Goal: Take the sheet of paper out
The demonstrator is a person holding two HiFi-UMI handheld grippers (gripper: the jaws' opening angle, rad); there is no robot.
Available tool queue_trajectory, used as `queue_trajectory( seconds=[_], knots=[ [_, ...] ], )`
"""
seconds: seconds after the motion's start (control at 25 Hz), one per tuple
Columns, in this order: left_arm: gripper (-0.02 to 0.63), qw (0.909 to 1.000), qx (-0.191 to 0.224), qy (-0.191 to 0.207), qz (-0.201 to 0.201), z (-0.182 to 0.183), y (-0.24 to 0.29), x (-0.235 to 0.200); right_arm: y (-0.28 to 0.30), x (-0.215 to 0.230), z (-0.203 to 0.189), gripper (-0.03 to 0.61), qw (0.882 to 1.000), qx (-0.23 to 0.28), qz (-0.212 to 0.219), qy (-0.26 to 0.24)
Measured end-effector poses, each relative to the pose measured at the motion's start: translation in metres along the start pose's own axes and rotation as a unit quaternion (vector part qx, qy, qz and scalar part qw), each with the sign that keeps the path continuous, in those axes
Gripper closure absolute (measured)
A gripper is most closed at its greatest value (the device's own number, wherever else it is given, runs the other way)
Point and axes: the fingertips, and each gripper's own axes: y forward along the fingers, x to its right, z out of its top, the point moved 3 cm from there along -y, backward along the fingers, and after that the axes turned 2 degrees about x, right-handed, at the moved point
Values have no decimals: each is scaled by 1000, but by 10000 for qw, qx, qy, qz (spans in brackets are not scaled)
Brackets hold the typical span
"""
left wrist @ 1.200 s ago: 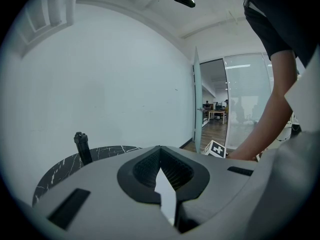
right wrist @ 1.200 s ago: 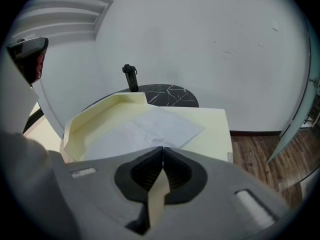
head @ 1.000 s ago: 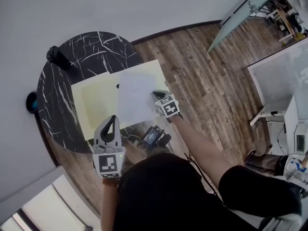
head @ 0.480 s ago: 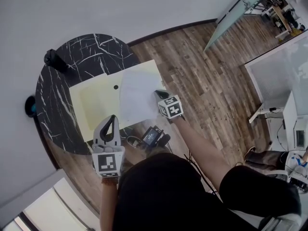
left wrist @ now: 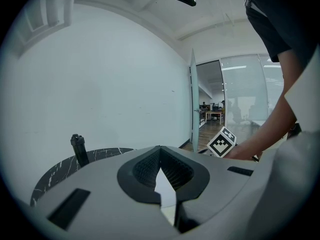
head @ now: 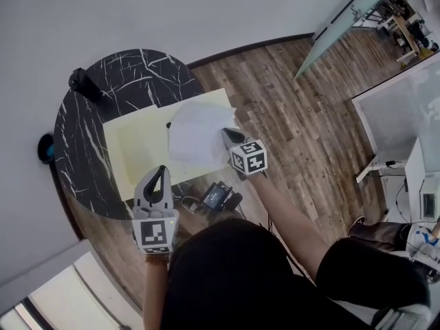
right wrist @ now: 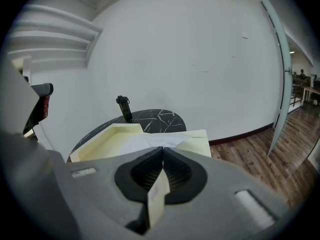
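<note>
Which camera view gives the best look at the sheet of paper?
The head view: most of the white sheet of paper shows from above, over the yellow folder, with the right claw at its near edge. The right gripper view shows only a flattened strip; the left gripper view shows none clearly.

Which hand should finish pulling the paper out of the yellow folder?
Right. The right gripper pinches the paper, lifted partly clear of the folder; the left gripper is clamped at the folder's near edge.
</note>
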Motion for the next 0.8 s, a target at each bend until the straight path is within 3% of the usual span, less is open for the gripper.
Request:
queue_trajectory(
  seconds=[0.8],
  knots=[
    [615, 9997, 89, 110, 193, 13, -5, -20, -8, -51, 102, 578, 9928, 1061, 555, 45]
  ],
)
